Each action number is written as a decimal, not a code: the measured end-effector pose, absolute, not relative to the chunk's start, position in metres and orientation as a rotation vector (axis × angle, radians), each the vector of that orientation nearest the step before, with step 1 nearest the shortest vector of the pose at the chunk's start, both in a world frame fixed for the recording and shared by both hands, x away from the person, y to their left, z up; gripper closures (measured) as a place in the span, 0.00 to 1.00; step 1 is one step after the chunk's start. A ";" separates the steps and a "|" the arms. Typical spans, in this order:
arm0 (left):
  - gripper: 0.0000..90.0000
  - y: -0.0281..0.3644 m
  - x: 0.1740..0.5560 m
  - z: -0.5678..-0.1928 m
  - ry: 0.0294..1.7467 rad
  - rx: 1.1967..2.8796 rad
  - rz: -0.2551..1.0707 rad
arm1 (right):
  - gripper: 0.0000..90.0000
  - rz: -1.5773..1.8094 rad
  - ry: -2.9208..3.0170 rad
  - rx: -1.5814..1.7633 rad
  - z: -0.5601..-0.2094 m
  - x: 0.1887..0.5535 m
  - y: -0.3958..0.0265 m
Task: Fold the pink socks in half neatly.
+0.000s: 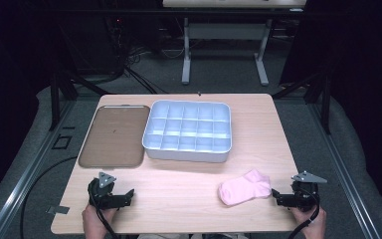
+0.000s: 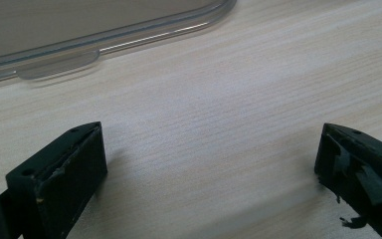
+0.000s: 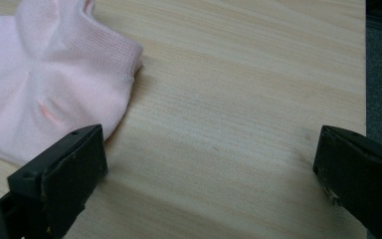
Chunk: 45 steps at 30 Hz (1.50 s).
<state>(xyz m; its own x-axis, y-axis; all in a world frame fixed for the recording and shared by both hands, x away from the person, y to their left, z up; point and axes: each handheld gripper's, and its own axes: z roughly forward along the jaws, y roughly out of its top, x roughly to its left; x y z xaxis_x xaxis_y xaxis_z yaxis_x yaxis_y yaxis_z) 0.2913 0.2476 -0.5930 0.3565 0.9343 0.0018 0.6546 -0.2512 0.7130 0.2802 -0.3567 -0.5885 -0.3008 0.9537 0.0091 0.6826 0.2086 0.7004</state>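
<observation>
**Both tongs wide apart, pink sock beside the right one**

The right gripper (image 1: 284, 198) rests low on the pale wooden table (image 1: 179, 199), and its two black jaws stand wide apart with nothing between them. The small pink fabric sock (image 3: 45, 84) lies flat on the table just beside this gripper; in the right gripper view one jaw sits right at the sock's edge. The left gripper (image 1: 124, 196) is well apart from the sock, at the other near corner of the table, and its jaws are also wide apart over bare wood. Behind the sock, toward the far side, stands the light blue plastic tray with many compartments (image 1: 189, 154). The flat brown lid with a clear rim (image 1: 112, 137) lies touching that tray, farther from the sock.
</observation>
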 end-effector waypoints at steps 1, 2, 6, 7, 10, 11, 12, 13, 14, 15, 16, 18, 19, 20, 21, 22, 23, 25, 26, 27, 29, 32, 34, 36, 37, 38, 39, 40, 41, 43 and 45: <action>0.00 0.248 0.291 -0.593 1.376 2.000 0.579 | 0.00 0.851 2.060 1.517 -0.589 0.280 -0.357; 0.00 0.248 0.291 -0.593 1.377 1.999 0.579 | 0.00 0.851 2.061 1.518 -0.589 0.280 -0.357; 0.00 0.248 0.291 -0.593 1.378 1.998 0.578 | 0.00 0.851 2.061 1.518 -0.588 0.280 -0.357; 0.00 0.248 0.291 -0.593 1.381 1.997 0.578 | 0.00 0.851 2.061 1.518 -0.589 0.280 -0.357; 0.00 0.247 0.291 -0.593 1.385 1.992 0.582 | 0.00 0.851 2.061 1.518 -0.588 0.280 -0.357; 0.00 0.247 0.291 -0.593 1.385 1.992 0.582 | 0.00 0.851 2.061 1.518 -0.588 0.280 -0.357; 0.00 0.247 0.291 -0.593 1.386 1.991 0.583 | 0.00 0.851 2.061 1.518 -0.589 0.280 -0.357; 0.00 0.247 0.291 -0.593 1.386 1.991 0.583 | 0.00 0.850 2.061 1.518 -0.588 0.280 -0.357; 0.00 0.247 0.291 -0.593 1.386 1.991 0.583 | 0.00 0.850 2.060 1.518 -0.588 0.280 -0.357; 0.00 0.247 0.291 -0.593 1.386 1.991 0.583 | 0.00 0.850 2.061 1.518 -0.588 0.280 -0.357; 0.00 0.247 0.291 -0.593 1.387 1.991 0.583 | 0.00 0.851 2.060 1.518 -0.588 0.280 -0.357; 0.00 0.247 0.291 -0.593 1.388 1.990 0.584 | 0.00 0.850 2.061 1.518 -0.588 0.280 -0.357; 0.00 0.247 0.291 -0.593 1.388 1.992 0.585 | 0.00 0.850 2.060 1.518 -0.588 0.280 -0.357; 0.00 0.247 0.291 -0.593 1.388 1.991 0.586 | 0.00 0.841 2.068 1.517 -0.588 0.280 -0.357; 0.00 0.247 0.291 -0.593 1.392 1.988 0.586 | 0.00 0.850 2.061 1.518 -0.588 0.280 -0.357; 0.00 0.247 0.291 -0.593 1.392 1.988 0.586 | 0.00 0.850 2.061 1.516 -0.589 0.280 -0.357; 0.00 0.247 0.291 -0.593 1.392 1.990 0.586 | 0.00 0.849 2.062 1.519 -0.588 0.280 -0.357; 0.00 0.247 0.291 -0.593 1.392 1.988 0.586 | 0.00 0.849 2.062 1.519 -0.588 0.280 -0.357; 0.00 0.247 0.291 -0.593 1.392 1.990 0.586 | 0.00 0.841 2.071 1.516 -0.588 0.280 -0.357; 0.00 0.247 0.291 -0.593 1.392 1.989 0.585 | 0.00 0.841 2.071 1.517 -0.588 0.280 -0.357; 0.00 0.247 0.291 -0.593 1.393 1.988 0.585 | 0.00 0.838 2.069 1.514 -0.588 0.280 -0.357; 0.00 0.247 0.291 -0.593 1.393 1.988 0.586 | 0.00 0.843 2.077 1.515 -0.588 0.281 -0.355; 0.00 0.247 0.291 -0.593 1.393 1.988 0.586 | 0.00 0.836 2.090 1.516 -0.587 0.282 -0.355; 0.00 0.247 0.291 -0.593 1.393 1.989 0.585 | 0.00 0.821 2.104 1.515 -0.586 0.282 -0.354; 0.00 0.247 0.291 -0.593 1.393 1.989 0.586 | 0.00 0.830 2.106 1.515 -0.586 0.282 -0.353; 0.00 0.247 0.291 -0.593 1.393 1.990 0.586 | 0.00 0.829 2.111 1.517 -0.585 0.282 -0.352; 0.00 0.247 0.291 -0.593 1.393 1.989 0.586 | 0.00 0.825 2.115 1.522 -0.585 0.281 -0.352; 0.00 0.247 0.291 -0.593 1.393 1.990 0.586 | 0.00 0.816 2.126 1.523 -0.583 0.281 -0.351; 0.00 0.247 0.291 -0.593 1.394 1.987 0.585 | 0.00 0.824 2.124 1.521 -0.582 0.280 -0.350; 0.00 0.247 0.291 -0.593 1.393 1.989 0.585 | 0.00 0.842 2.118 1.508 -0.576 0.277 -0.348; 0.00 0.247 0.290 -0.593 1.394 1.990 0.586 | 0.00 0.862 2.123 1.491 -0.569 0.275 -0.345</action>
<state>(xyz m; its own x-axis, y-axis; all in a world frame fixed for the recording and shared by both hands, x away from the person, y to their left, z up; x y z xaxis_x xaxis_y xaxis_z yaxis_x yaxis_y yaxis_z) 0.2904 0.2468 -0.5929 0.3411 0.9400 0.0019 0.6590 -0.2405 0.7126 0.2749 -0.3452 -0.5692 -0.3473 0.9375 0.0219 0.6876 0.2387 0.6858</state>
